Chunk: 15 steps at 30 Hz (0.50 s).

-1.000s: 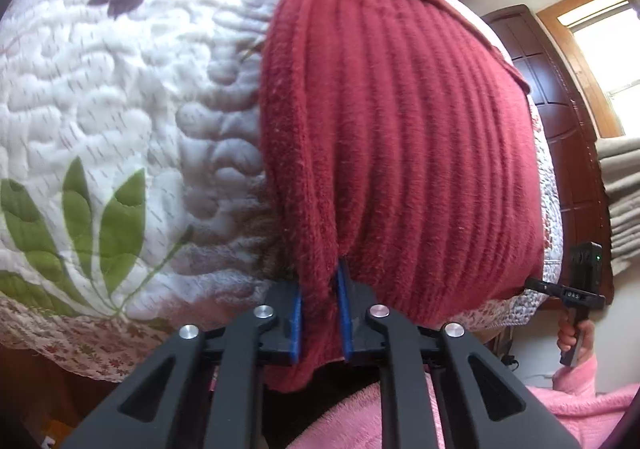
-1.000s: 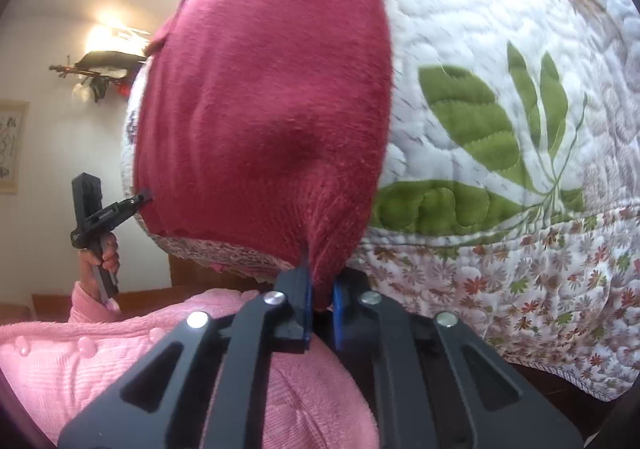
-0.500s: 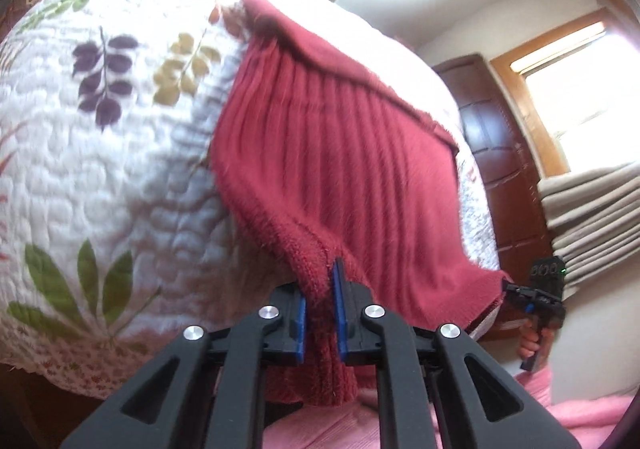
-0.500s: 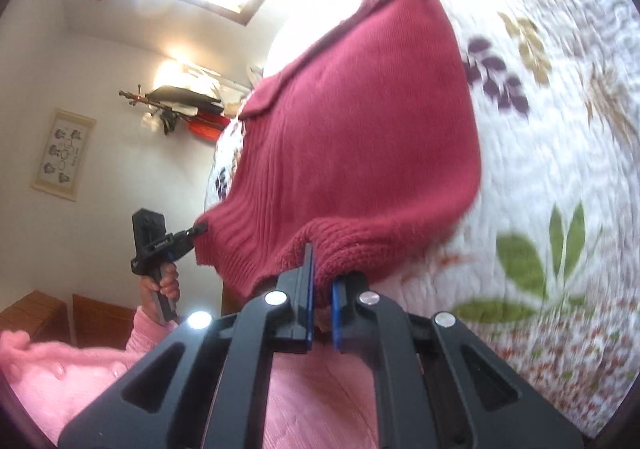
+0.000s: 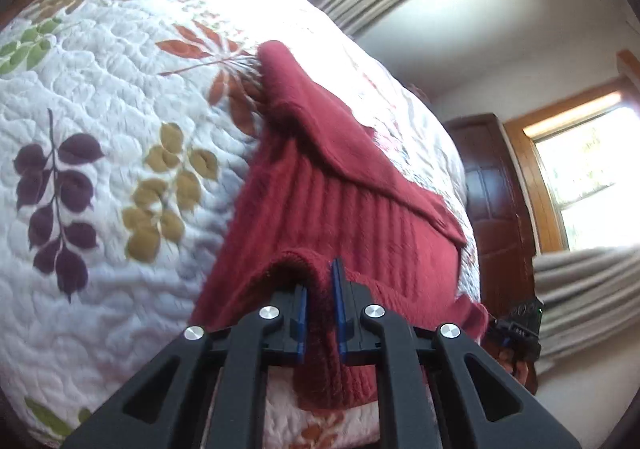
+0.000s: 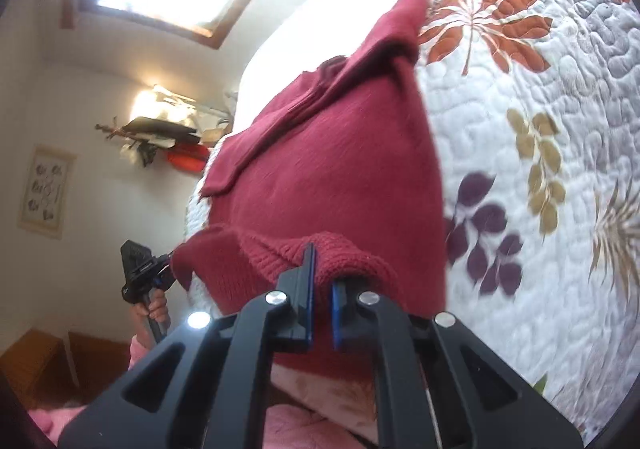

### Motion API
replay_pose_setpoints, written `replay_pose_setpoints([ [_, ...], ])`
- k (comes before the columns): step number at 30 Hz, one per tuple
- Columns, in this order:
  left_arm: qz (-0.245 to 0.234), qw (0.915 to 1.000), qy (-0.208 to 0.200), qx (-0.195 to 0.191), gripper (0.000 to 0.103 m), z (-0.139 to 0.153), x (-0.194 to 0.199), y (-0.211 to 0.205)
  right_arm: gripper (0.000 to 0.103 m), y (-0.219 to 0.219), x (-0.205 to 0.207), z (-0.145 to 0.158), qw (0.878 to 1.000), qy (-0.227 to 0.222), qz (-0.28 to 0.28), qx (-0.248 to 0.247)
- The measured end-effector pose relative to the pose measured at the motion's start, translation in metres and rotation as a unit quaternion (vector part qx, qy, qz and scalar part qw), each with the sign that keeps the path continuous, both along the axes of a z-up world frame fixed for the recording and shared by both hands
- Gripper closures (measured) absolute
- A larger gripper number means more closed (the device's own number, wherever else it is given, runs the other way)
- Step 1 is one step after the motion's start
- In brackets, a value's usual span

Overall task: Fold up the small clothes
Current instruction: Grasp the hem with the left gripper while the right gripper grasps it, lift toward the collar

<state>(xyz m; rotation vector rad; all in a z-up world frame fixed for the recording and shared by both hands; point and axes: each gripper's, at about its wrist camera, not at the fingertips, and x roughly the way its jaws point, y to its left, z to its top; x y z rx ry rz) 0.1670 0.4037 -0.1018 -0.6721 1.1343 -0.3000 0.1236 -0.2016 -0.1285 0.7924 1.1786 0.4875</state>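
Lifted higher, one red sweater (image 5: pixel 352 217) hangs between two clamped tongs (image 5: pixel 319 313).

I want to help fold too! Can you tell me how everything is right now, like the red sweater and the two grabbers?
red sweater: spread on the bed, near hem lifted at both corners, top parts folded onto it.
left gripper: shut on the sweater's ribbed hem.
right gripper: shut on the hem's other corner.
quilt: laid over the bed, lying under the sweater.
dark wooden door: looks closed.
wall lamp: lit.
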Motion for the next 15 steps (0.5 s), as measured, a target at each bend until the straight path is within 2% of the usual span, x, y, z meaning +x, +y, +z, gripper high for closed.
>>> replay_pose_setpoints([
  [3,0.011,0.9993,0.033,-0.011,0.092,-0.024,0.018,0.002,0.097,-0.004,0.024,-0.018,1.0,0.027,-0.006,-0.009],
  [6,0.015,0.9984,0.049,-0.023,0.09,-0.03,0.024,0.002,0.096,-0.003,0.037,-0.028,0.999,0.043,-0.008,-0.004],
  [7,0.017,0.9978,0.05,-0.039,0.084,-0.03,0.025,0.004,0.093,-0.003,0.037,-0.027,0.999,0.043,-0.008,-0.002],
  [8,0.022,0.9972,0.048,-0.054,0.08,-0.026,0.023,0.008,0.083,-0.006,0.035,-0.025,0.999,0.041,-0.007,-0.005],
  [9,0.03,0.9971,0.046,-0.052,0.067,-0.023,0.022,0.013,0.072,-0.009,0.033,-0.02,0.999,0.033,-0.014,-0.026],
  [10,0.04,0.9974,0.041,-0.043,0.053,-0.017,0.019,0.019,0.057,-0.01,0.036,-0.016,0.998,0.024,-0.019,-0.054],
  [12,0.059,0.998,0.016,-0.014,0.045,0.001,0.012,0.03,0.057,-0.016,0.03,-0.005,0.996,0.012,-0.021,-0.086],
  [15,0.046,0.9978,-0.022,0.042,0.043,0.025,0.009,0.031,0.057,-0.024,0.021,0.004,0.995,0.001,-0.024,-0.094],
])
